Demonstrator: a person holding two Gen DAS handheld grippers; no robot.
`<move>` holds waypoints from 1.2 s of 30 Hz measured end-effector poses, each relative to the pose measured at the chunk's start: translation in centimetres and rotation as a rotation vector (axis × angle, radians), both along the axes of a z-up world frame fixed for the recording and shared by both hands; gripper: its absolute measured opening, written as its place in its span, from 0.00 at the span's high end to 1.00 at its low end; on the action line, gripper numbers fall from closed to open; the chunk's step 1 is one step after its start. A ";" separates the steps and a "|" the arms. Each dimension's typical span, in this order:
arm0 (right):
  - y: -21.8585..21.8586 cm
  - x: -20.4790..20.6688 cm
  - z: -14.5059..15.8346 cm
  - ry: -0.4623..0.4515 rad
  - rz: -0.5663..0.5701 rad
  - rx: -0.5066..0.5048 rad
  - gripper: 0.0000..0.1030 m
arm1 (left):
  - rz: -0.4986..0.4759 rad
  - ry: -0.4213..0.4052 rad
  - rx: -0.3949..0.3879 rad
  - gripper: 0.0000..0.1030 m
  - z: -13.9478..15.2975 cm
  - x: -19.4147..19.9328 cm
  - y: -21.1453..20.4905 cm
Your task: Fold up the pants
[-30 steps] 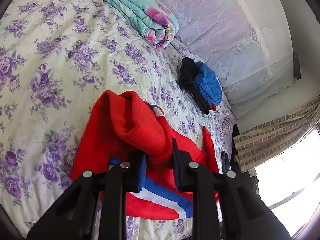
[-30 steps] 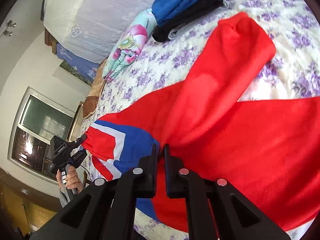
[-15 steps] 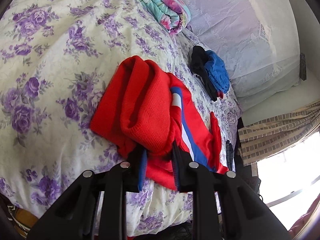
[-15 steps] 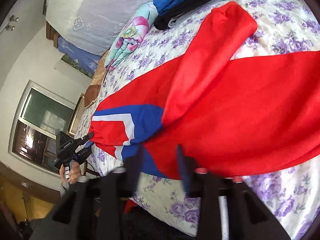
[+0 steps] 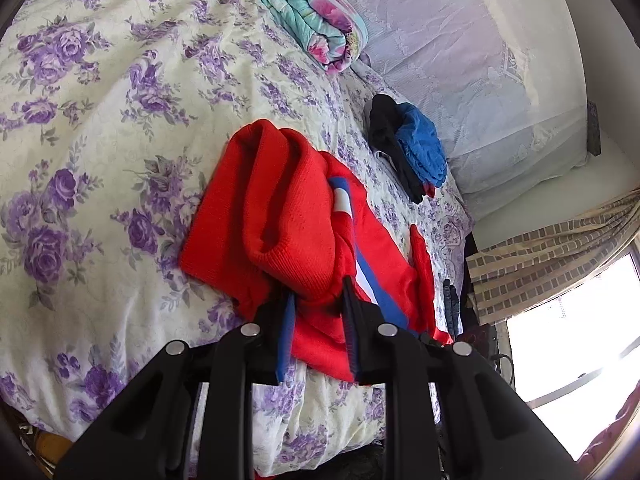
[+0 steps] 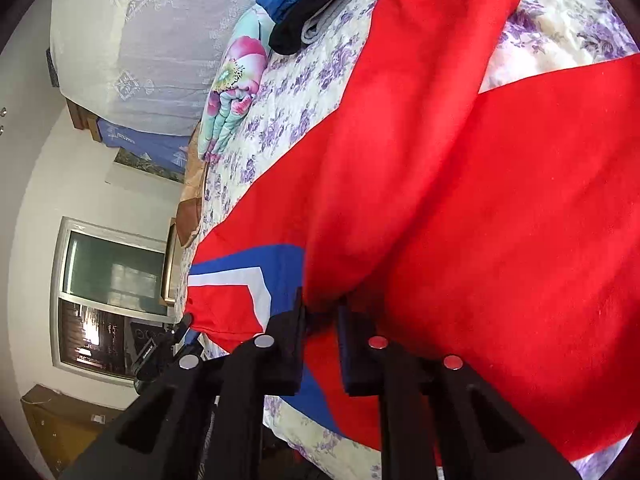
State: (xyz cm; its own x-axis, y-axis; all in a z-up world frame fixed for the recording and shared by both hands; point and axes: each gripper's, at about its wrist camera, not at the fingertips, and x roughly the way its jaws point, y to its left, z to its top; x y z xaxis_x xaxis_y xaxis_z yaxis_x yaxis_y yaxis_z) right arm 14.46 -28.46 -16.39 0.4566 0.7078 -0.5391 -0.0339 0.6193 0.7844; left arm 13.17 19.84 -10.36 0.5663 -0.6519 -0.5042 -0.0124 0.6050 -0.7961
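Nearest on my left wrist view, my left claw (image 5: 319, 300) is pinched nearly closed on a bunched fold of the red pants (image 5: 280, 216), the ribbed red cloth gathered between its black fingers (image 5: 356, 320). On my right wrist view, my right claw (image 6: 321, 312) has just been closing; its jaws stand narrow, with a ridge of the same red pants (image 6: 460, 208) pressed between them at the near edge of the bed. The pants lie spread on the bed, one red leg laid diagonally across the other, a blue and white stripe panel (image 6: 256, 276) showing to the left of the right claw. Under the pants, a cream bedspread with purple flowers (image 5: 100, 128) covers the bed. Farther back, a small stack of blue and black folded clothes (image 5: 416, 148) sits on the bedspread, apart from the pants. Beyond that, a rolled turquoise quilt with pink flowers (image 5: 308, 12) lies beside a pale lace-covered pillow (image 5: 460, 60). At the far right of the left view, a checked curtain (image 5: 548, 256) hangs by a bright window. At the far left of the right view, a framed window (image 6: 112, 296) is set in a white wall.
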 end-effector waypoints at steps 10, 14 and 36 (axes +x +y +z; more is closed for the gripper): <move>0.9 -4.8 4.0 -0.161 0.113 -0.105 0.91 | 0.002 -0.036 0.033 0.81 1.8 -1.9 0.0; 0.3 -4.7 0.4 -0.054 0.106 -0.086 0.92 | 0.014 0.036 0.029 0.81 -0.8 -2.2 0.1; 0.0 -4.5 -1.7 -0.095 0.154 -0.060 0.92 | 0.173 -0.139 0.326 0.71 5.3 -3.2 -1.6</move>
